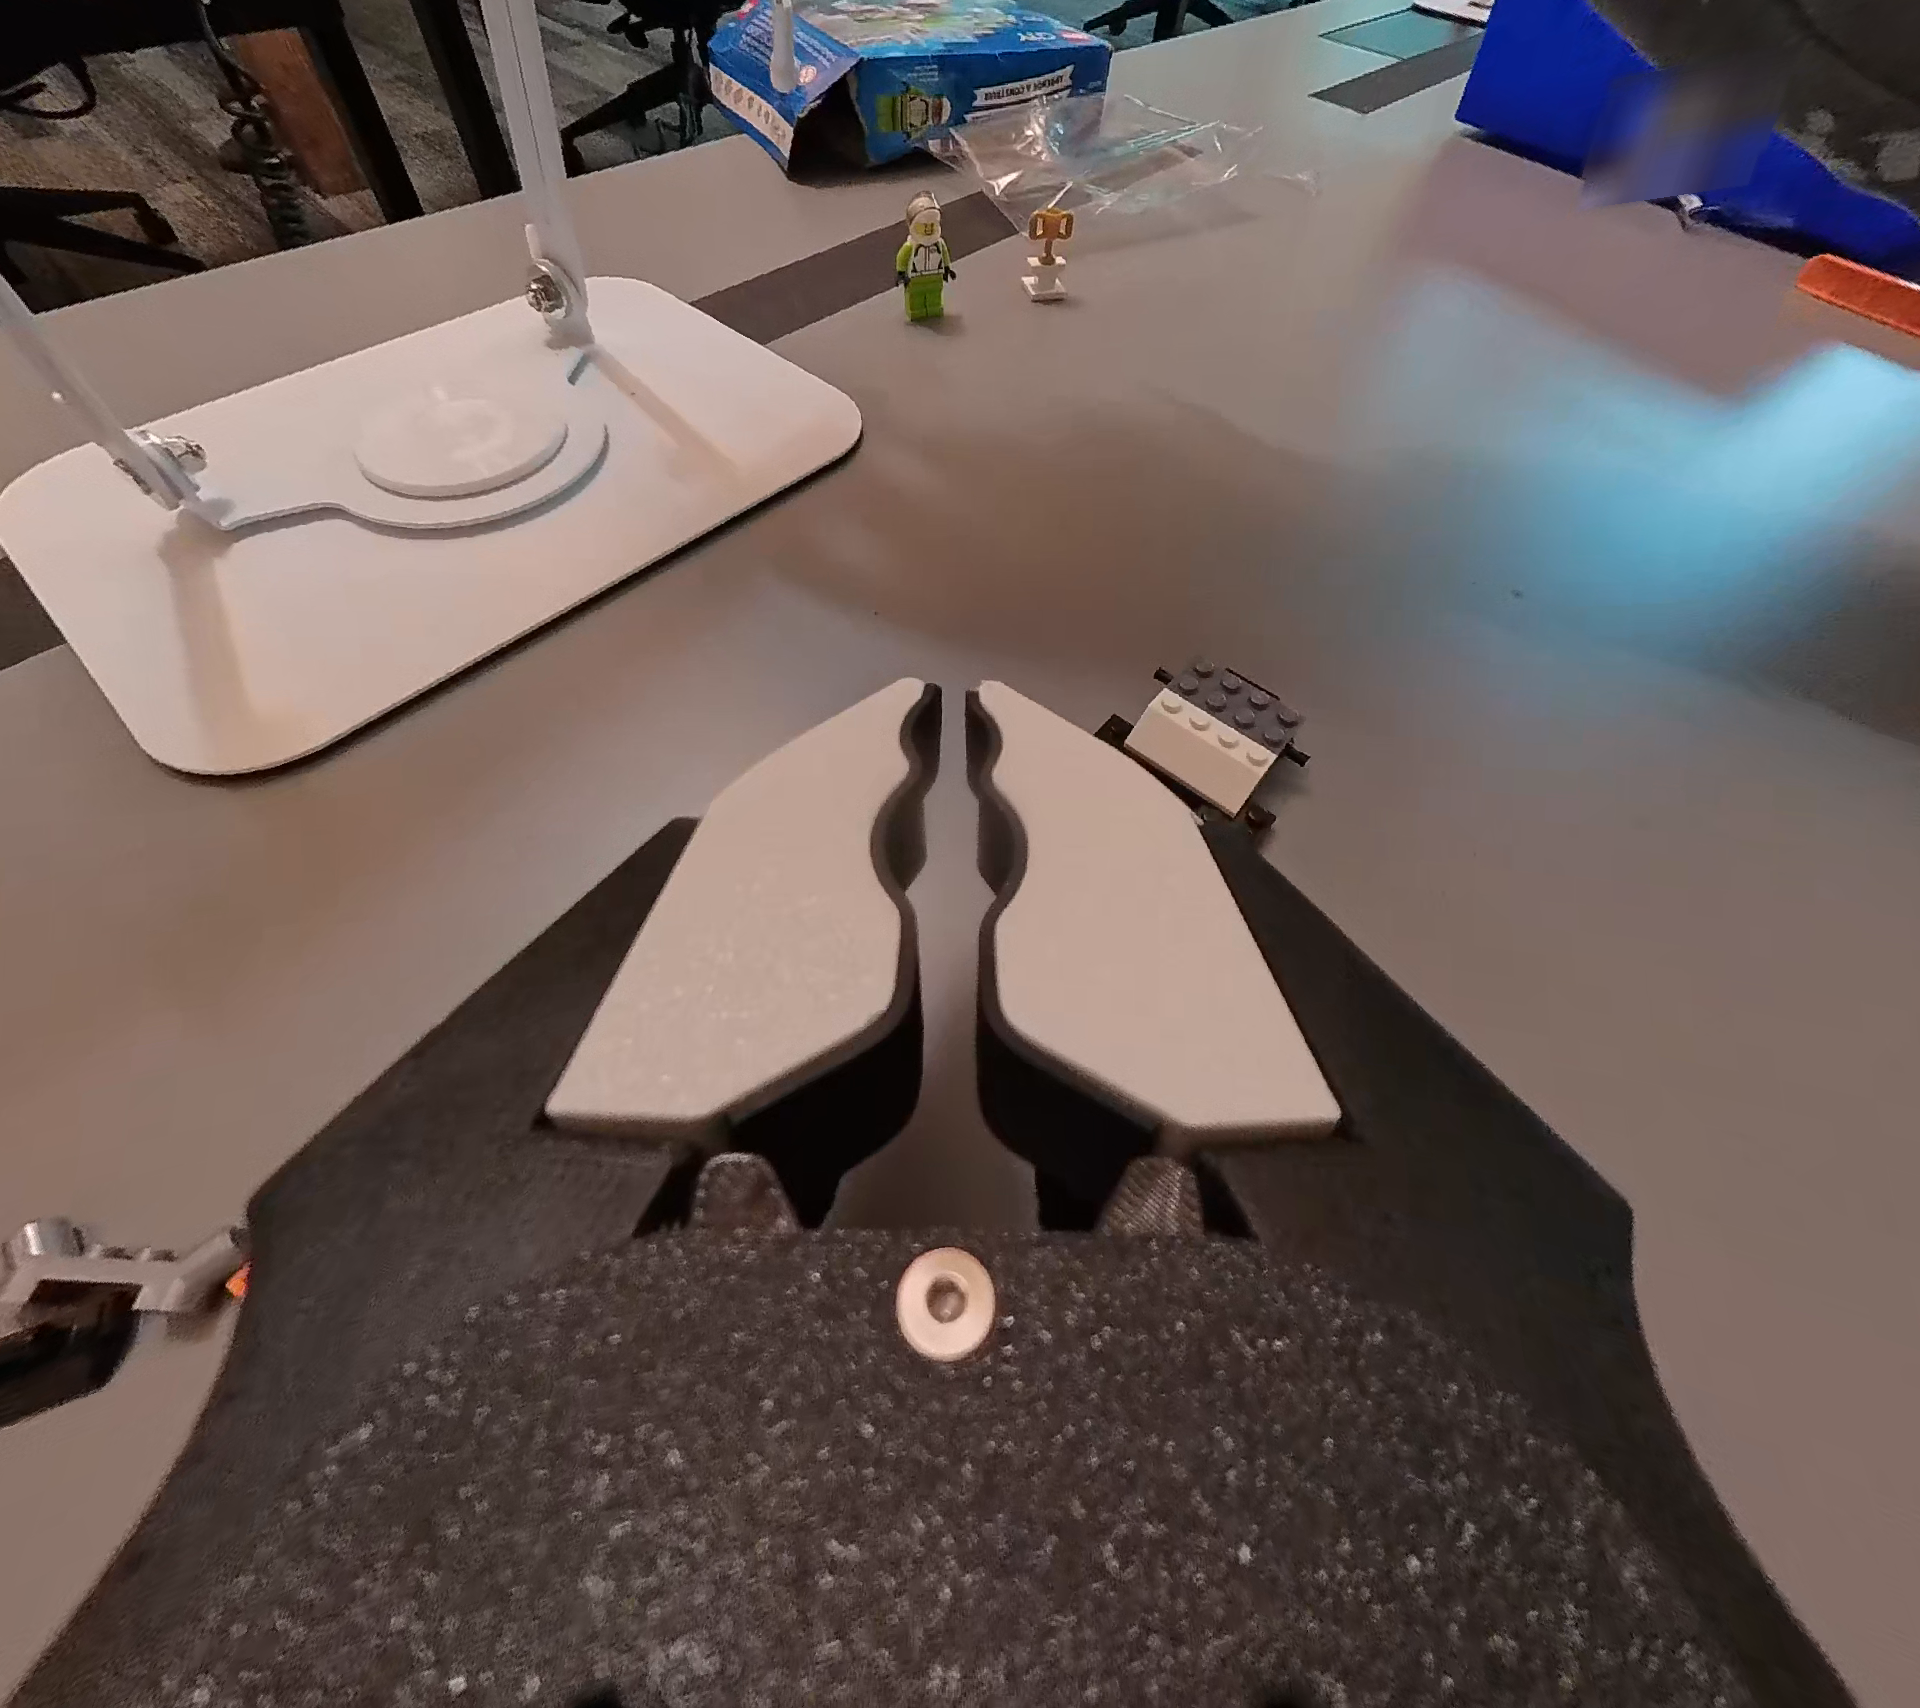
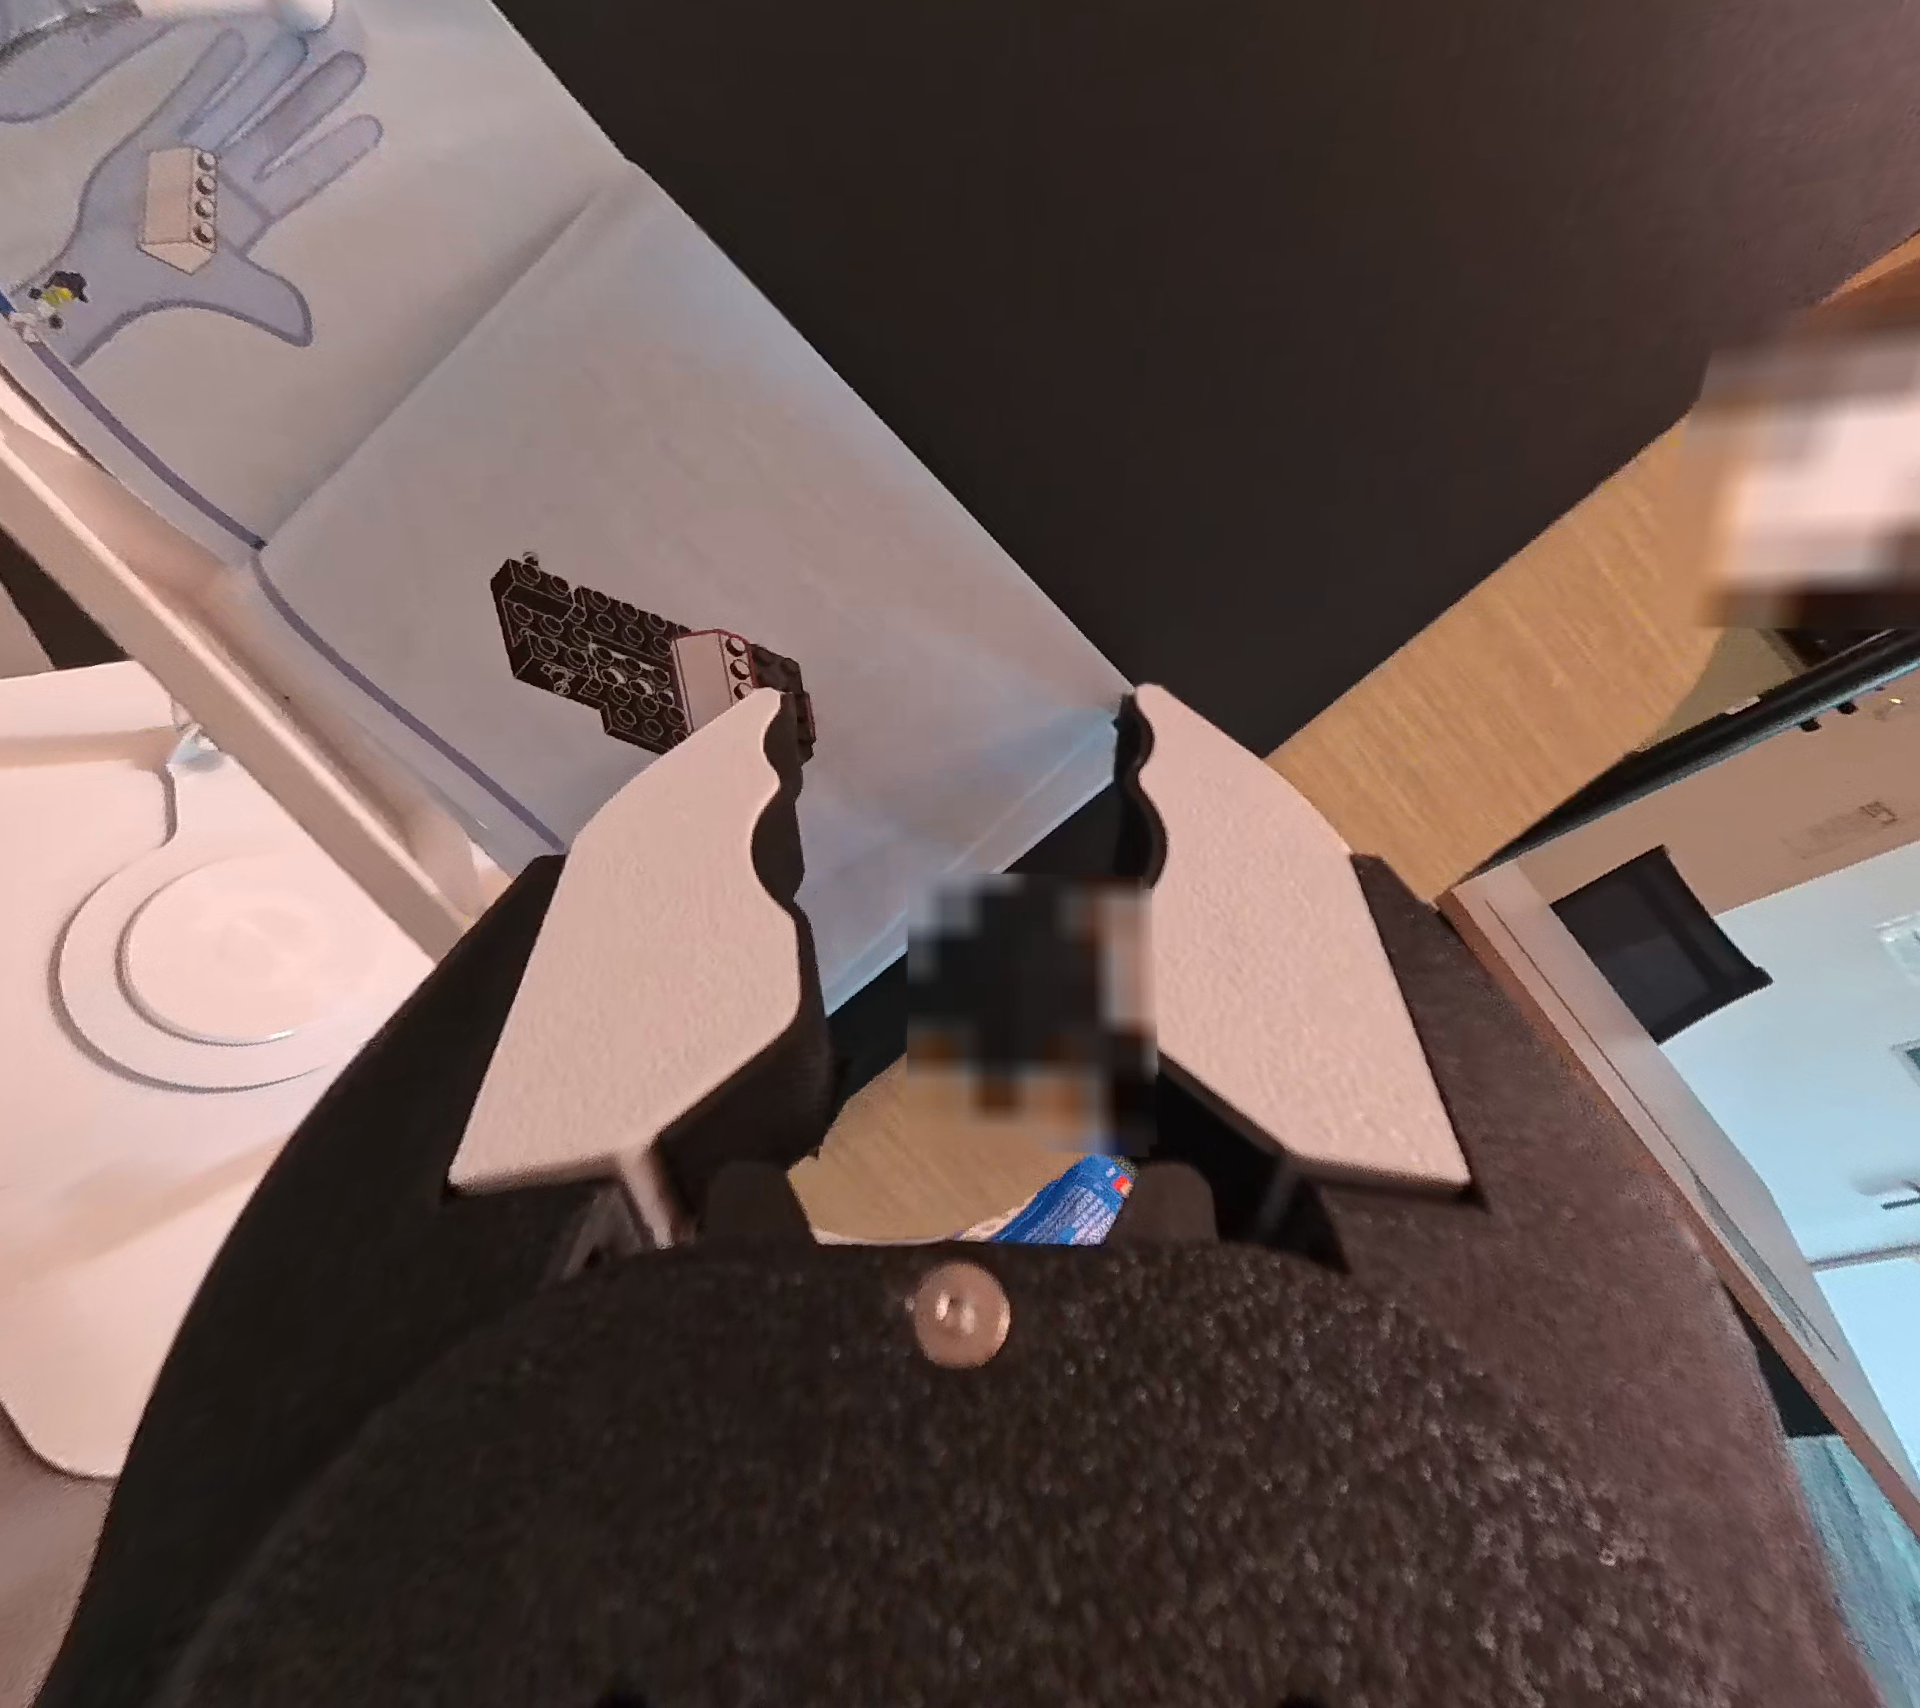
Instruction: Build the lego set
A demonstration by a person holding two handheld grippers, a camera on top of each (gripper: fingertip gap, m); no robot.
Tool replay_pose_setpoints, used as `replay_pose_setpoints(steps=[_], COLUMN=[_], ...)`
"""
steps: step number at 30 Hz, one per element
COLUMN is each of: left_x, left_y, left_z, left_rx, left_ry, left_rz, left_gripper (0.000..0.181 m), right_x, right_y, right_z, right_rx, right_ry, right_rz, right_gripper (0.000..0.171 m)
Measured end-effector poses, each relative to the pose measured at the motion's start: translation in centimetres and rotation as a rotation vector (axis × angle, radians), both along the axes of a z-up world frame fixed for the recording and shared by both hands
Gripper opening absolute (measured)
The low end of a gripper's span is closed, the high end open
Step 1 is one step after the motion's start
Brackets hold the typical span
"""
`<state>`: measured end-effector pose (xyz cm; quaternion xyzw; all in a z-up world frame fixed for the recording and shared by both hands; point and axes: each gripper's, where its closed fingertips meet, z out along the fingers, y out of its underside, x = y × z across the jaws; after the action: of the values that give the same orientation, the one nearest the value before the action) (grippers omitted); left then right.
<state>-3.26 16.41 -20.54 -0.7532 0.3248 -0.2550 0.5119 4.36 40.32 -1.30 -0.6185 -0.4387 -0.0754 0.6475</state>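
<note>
small lego chassis (image 1: 1214, 749) on the grey table (image 1: 1039, 515), left gripper (image 1: 954, 700) beside it, right gripper (image 2: 951, 708) raised toward the instruction booklet (image 2: 582, 453).

the chassis, a dark grey studded plate with a white sloped brick on black axle pieces, lies on the table just right of the left gripper's tips, whose jaws stand almost together with only a thin slit and nothing between them. farther off stand a lime-green minifigure (image 1: 925, 261) and a small gold trophy on a white base (image 1: 1049, 250), with a clear plastic bag (image 1: 1122, 146) and an opened blue lego box (image 1: 904, 69) behind; its printing is left unquoted. a white stand base (image 1: 416, 505) sits to the left. the right gripper's jaws are spread wide and empty, facing the pale blue booklet page that pictures the chassis step and hand outlines; printed text is not legible.
</note>
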Motion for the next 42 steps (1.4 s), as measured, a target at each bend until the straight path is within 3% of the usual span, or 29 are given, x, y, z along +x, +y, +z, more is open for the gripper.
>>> replay_pose_setpoints(steps=[12, 25, 29, 32, 38, 42], left_x=[-0.02, 0.00, -0.04, -0.04, 0.01, 0.00], left_y=[-0.06, -0.08, -0.04, -0.02, -0.05, -0.03], left_z=[-0.06, -0.12, -0.11, -0.14, -0.18, -0.18], left_rx=[-0.007, -0.009, -0.012, -0.016, -0.015, -0.019], left_ry=[-0.001, 0.001, -0.002, -0.004, 0.000, -0.003], left_rz=[-0.005, -0.007, -0.005, -0.006, -0.008, -0.009], left_gripper=[0.004, 0.004, 0.004, 0.004, 0.004, 0.004], right_x=[0.08, 0.36, 0.46, 0.71, 0.51, 0.12], right_y=[0.37, 0.18, 0.23, 0.30, 0.43, 0.38], right_z=[-0.47, -1.07, -0.86, -0.15, -0.47, -0.91], right_rx=[-0.020, 0.018, 0.017, 0.040, 0.035, 0.031], right_ry=[-0.029, -0.021, -0.015, -0.006, -0.051, -0.071], right_rz=[0.017, 0.001, -0.005, -0.011, -0.001, 0.005], right_gripper=[0.057, 0.023, 0.024, 0.043, 0.037, 0.024])
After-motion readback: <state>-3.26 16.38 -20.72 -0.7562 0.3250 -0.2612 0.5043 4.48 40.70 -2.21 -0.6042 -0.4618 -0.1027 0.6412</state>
